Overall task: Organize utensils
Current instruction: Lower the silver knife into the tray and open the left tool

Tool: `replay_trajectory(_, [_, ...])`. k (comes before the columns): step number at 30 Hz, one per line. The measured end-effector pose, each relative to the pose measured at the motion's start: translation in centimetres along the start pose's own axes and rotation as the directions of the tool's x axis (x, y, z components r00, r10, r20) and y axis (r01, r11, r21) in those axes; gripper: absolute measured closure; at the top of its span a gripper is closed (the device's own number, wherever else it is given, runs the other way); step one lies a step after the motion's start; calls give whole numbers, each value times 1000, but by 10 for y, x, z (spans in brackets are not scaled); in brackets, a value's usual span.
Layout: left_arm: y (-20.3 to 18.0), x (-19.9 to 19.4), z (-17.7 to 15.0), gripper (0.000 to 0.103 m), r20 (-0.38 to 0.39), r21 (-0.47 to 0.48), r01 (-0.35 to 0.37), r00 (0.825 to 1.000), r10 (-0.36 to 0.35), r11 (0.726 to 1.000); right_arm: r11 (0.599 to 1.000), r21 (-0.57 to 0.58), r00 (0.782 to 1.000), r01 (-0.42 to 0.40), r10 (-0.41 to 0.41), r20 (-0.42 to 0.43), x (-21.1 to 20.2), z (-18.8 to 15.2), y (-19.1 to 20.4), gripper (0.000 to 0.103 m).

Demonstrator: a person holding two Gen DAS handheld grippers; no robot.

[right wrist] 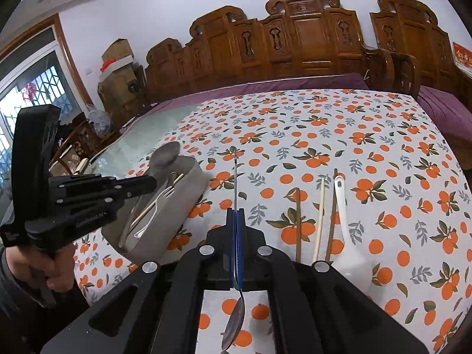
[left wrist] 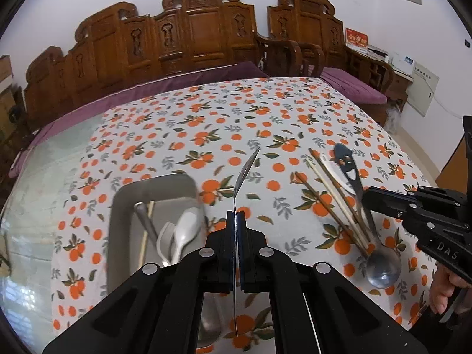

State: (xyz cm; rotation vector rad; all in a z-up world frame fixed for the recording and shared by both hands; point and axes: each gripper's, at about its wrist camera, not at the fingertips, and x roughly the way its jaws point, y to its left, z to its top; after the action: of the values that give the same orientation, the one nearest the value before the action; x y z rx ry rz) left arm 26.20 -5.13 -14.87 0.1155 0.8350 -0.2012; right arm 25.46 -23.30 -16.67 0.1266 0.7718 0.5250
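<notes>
My left gripper (left wrist: pixel 236 215) is shut on a metal spoon (left wrist: pixel 246 165), seen edge-on with its bowl pointing away. It hangs just right of the grey metal tray (left wrist: pixel 124 200), which holds a fork (left wrist: pixel 165 236), a pale spoon, a chopstick and a metal handle. My right gripper (right wrist: pixel 236 212) is shut on the thin handle of another metal spoon (right wrist: pixel 234 327), whose bowl hangs near the camera. From the right wrist view the left gripper (right wrist: pixel 141 183) sits over the tray (right wrist: pixel 165 236). Several chopsticks (right wrist: pixel 320 221) and a white soup spoon (right wrist: pixel 351 253) lie on the cloth at the right.
The table carries an orange-print cloth (left wrist: pixel 265 112), with bare glass (left wrist: pixel 44 183) at its left side. A carved wooden bench (left wrist: pixel 188 35) with purple cushions stands behind it. A person's hand (right wrist: pixel 56 268) holds the left gripper's grip.
</notes>
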Motion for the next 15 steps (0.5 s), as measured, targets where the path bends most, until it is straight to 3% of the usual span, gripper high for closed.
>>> replay_trajectory(15, [70, 15, -27, 102, -49, -81, -85, 996, 81, 993, 999, -31, 1000, -18, 17, -18, 8, -4, 16, 101])
